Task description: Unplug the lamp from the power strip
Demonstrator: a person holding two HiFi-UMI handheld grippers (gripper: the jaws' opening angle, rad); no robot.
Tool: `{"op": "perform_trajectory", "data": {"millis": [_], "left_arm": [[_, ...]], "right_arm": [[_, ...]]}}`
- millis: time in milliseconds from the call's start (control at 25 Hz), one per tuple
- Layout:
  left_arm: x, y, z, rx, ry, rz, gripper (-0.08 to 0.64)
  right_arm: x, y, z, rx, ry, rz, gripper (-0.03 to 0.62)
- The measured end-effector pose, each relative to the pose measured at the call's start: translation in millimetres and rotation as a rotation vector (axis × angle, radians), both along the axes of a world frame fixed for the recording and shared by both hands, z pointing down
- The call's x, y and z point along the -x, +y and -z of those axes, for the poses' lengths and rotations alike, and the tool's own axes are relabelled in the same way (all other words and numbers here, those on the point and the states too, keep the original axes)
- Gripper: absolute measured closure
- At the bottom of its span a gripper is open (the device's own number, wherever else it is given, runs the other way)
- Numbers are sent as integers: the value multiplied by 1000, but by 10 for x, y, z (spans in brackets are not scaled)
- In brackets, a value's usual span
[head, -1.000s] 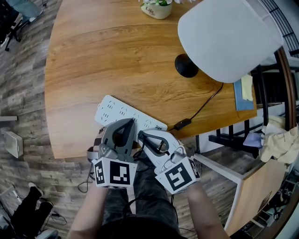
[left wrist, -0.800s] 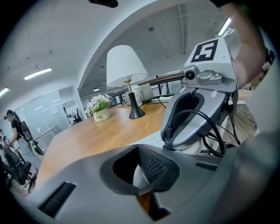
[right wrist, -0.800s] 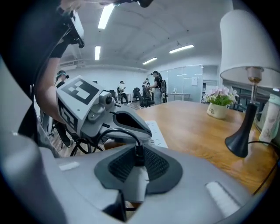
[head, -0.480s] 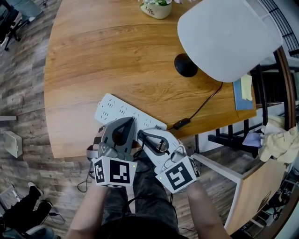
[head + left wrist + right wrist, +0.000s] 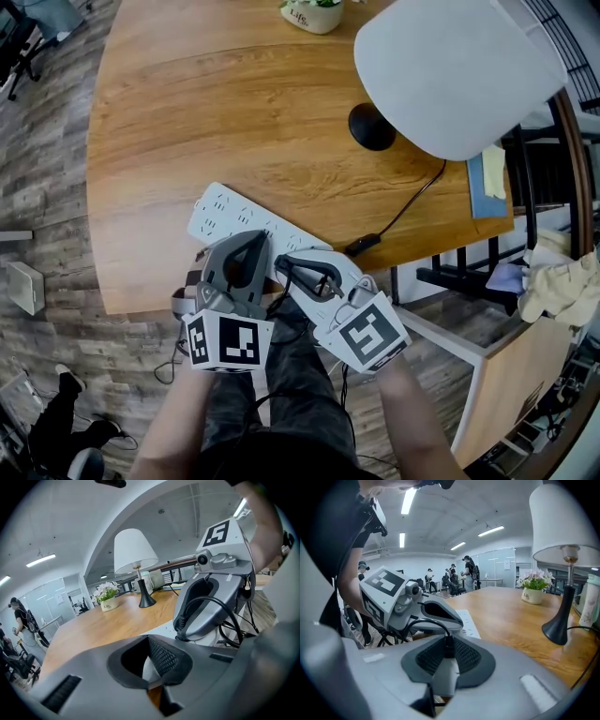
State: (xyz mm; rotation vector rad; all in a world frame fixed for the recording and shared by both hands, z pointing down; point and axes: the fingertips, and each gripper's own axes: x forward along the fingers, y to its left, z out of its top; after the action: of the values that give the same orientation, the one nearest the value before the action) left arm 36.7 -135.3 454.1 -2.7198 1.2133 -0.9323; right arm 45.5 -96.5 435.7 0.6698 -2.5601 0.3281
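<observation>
A lamp with a white shade point(image 5: 450, 66) and black base point(image 5: 372, 127) stands at the table's back right. Its black cord point(image 5: 412, 208) runs past an inline switch point(image 5: 364, 247) and over the near edge. The white power strip point(image 5: 225, 214) lies by that edge. My right gripper point(image 5: 286, 262) is shut on a white plug point(image 5: 445, 674) with a black cord point(image 5: 433, 623) looping from it; whether the plug sits in the strip is hidden. My left gripper point(image 5: 255, 242) rests over the strip's near side, jaws drawn together with nothing held.
A small flower pot point(image 5: 312, 14) sits at the wooden table's point(image 5: 187, 94) far edge. A chair frame point(image 5: 525, 187) and piled cloth point(image 5: 562, 281) stand to the right. Loose cables point(image 5: 178, 361) hang under the near edge. People stand in the room's background point(image 5: 466, 571).
My right gripper has turned a little, its marker cube swinging to the right. The left gripper and the power strip have hardly moved.
</observation>
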Motion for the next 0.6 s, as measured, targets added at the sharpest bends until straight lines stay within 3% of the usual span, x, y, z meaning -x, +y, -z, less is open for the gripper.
{"op": "perform_trajectory", "data": {"millis": [320, 400, 600], "left_arm": [[-10, -8, 16, -6, -2, 17, 566], [-13, 2, 18, -10, -7, 17, 566], [-9, -3, 11, -10, -8, 21, 566]], "right_arm": [[23, 98, -12, -182, 96, 22, 525], [24, 105, -4, -177, 80, 16, 525], [16, 5, 98, -74, -68, -15, 525]]}}
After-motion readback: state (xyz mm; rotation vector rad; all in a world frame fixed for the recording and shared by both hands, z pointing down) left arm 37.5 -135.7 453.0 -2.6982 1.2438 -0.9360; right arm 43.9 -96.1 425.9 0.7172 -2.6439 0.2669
